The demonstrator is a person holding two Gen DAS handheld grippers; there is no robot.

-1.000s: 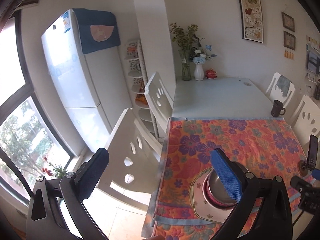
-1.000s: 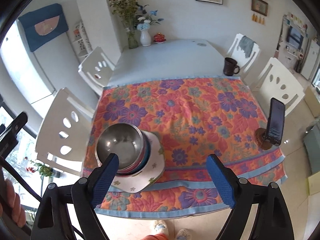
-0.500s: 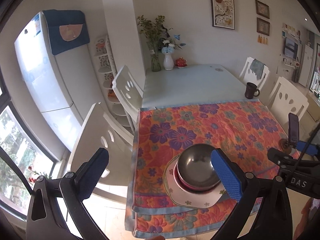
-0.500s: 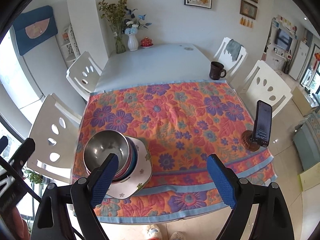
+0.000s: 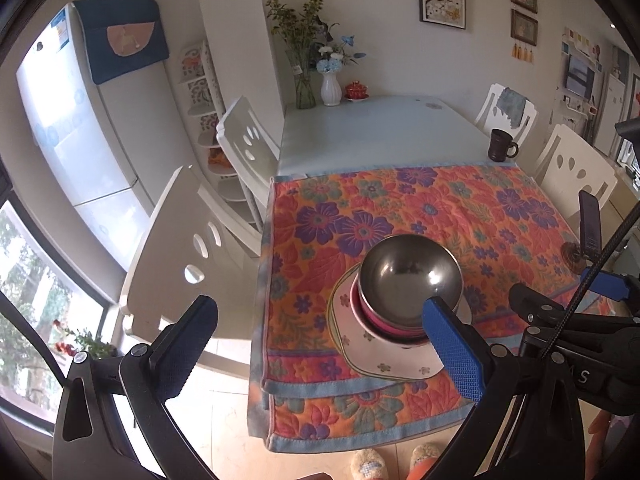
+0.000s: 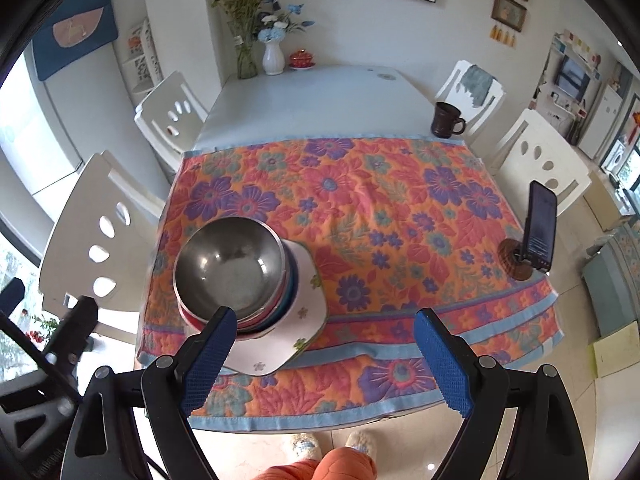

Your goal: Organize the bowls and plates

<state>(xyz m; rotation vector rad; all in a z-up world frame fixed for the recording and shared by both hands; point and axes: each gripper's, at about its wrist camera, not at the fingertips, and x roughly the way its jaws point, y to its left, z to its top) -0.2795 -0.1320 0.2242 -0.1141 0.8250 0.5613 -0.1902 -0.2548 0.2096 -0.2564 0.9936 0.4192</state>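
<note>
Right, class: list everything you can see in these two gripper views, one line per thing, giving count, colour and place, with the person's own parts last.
Metal bowl: one, silver, top of the stack.
Nested bowls: count unclear, pink and blue rims, under the metal bowl.
Plate: one, white with flowers, under the stack.
Floral cloth: one, orange and purple, near half of table.
Mug: one, dark, bare tabletop on the right.
Phone: one, black, upright on a stand at the right edge.
Vases: two, white and glass, far end.
Chairs: four, white, around the table.
Left gripper: open.
Right gripper: open.
</note>
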